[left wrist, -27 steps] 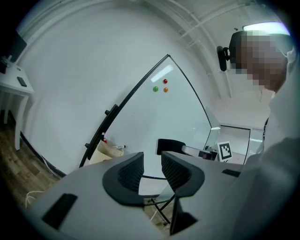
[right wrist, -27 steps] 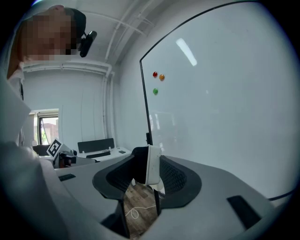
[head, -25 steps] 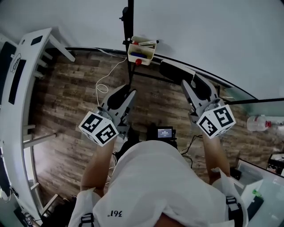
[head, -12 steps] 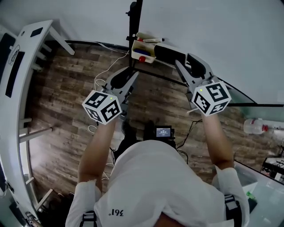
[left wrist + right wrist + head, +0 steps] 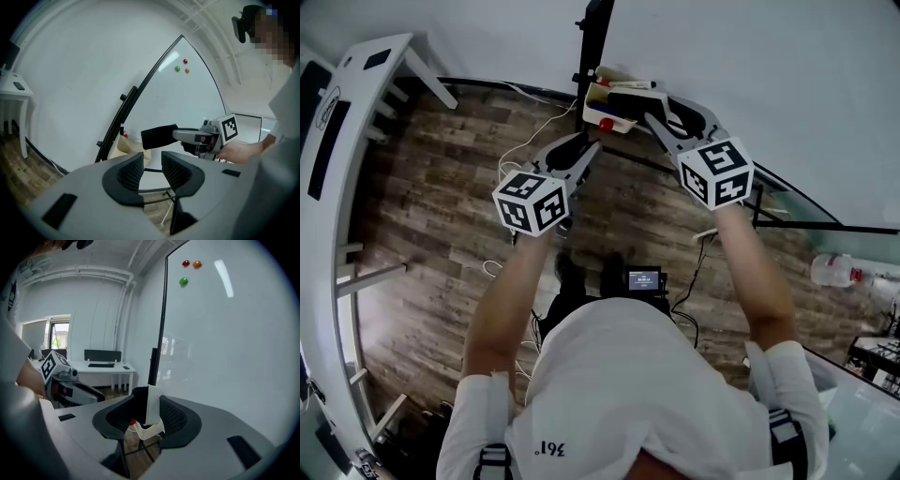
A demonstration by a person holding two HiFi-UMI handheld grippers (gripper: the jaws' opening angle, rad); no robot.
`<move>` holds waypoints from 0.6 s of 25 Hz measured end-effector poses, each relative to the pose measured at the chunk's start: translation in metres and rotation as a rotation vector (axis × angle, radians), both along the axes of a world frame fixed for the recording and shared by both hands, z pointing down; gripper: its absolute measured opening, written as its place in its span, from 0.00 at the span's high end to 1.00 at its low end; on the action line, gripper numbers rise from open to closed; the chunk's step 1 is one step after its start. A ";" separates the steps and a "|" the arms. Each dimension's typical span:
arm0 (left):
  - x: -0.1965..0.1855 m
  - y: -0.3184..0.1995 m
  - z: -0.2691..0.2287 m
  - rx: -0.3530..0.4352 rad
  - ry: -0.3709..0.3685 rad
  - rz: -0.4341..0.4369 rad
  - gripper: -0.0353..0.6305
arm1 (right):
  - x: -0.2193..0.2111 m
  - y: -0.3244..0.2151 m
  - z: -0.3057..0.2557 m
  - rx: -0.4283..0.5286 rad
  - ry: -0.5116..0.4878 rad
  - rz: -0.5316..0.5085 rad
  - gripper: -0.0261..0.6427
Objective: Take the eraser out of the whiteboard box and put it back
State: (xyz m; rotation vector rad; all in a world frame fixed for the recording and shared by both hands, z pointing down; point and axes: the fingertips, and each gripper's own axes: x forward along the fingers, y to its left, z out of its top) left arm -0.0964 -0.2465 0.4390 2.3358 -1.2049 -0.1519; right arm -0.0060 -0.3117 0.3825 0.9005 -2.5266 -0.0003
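**Two hand-held grippers up at the whiteboard, one eraser out of its box**

At the far left a white bench (image 5: 352, 112) stands on the wood floor (image 5: 441, 225). The left hand-held gripper (image 5: 152, 163) comes next. Its jaws stand a little apart with nothing between them, and it points toward the foot of the board, short of the box.

The cream whiteboard box (image 5: 598, 118) hangs on the black stand (image 5: 596, 33). Something red and something blue show inside it.

Just right of the box, the right hand-held gripper (image 5: 146, 416) pinches the eraser (image 5: 159, 137). One jaw presses the black felt side and the other the white back. The eraser is on edge, clear of the box, close beside it and slightly higher. From the right gripper view the box shows below the eraser, through the gap between the jaws.

The whiteboard (image 5: 225, 357) fills the right side. Three small magnets (image 5: 183, 281), red, orange and green, sit high on it.
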 end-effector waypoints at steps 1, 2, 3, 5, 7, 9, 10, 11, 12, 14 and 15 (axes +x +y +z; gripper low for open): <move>0.000 -0.002 0.004 -0.008 -0.001 0.000 0.76 | -0.002 -0.002 0.005 -0.006 0.012 -0.003 0.69; -0.001 -0.003 0.008 -0.014 -0.001 0.000 0.76 | -0.003 -0.005 0.009 -0.011 0.021 -0.005 0.69; -0.001 -0.005 0.011 -0.019 0.000 -0.001 0.76 | -0.005 -0.007 0.013 -0.015 0.027 -0.006 0.69; -0.001 -0.009 0.015 -0.027 0.002 0.001 0.76 | -0.006 -0.011 0.018 -0.020 0.036 -0.007 0.69; -0.001 -0.012 0.018 -0.033 0.004 0.003 0.76 | -0.008 -0.014 0.022 -0.022 0.048 -0.011 0.69; -0.001 -0.014 0.020 -0.037 0.007 0.004 0.76 | -0.011 -0.017 0.026 -0.020 0.065 -0.018 0.69; -0.002 -0.016 0.021 -0.039 0.010 0.003 0.76 | -0.013 -0.018 0.027 -0.019 0.072 -0.023 0.69; -0.002 -0.016 0.021 -0.041 0.013 0.003 0.76 | -0.015 -0.019 0.028 -0.018 0.080 -0.030 0.69; -0.002 -0.017 0.021 -0.043 0.015 0.002 0.76 | -0.017 -0.019 0.029 -0.019 0.087 -0.038 0.69; -0.003 -0.019 0.022 -0.045 0.020 0.001 0.76 | -0.021 -0.019 0.032 -0.018 0.103 -0.056 0.69; -0.003 -0.020 0.020 -0.043 0.021 0.002 0.76 | -0.022 -0.020 0.034 -0.017 0.113 -0.063 0.69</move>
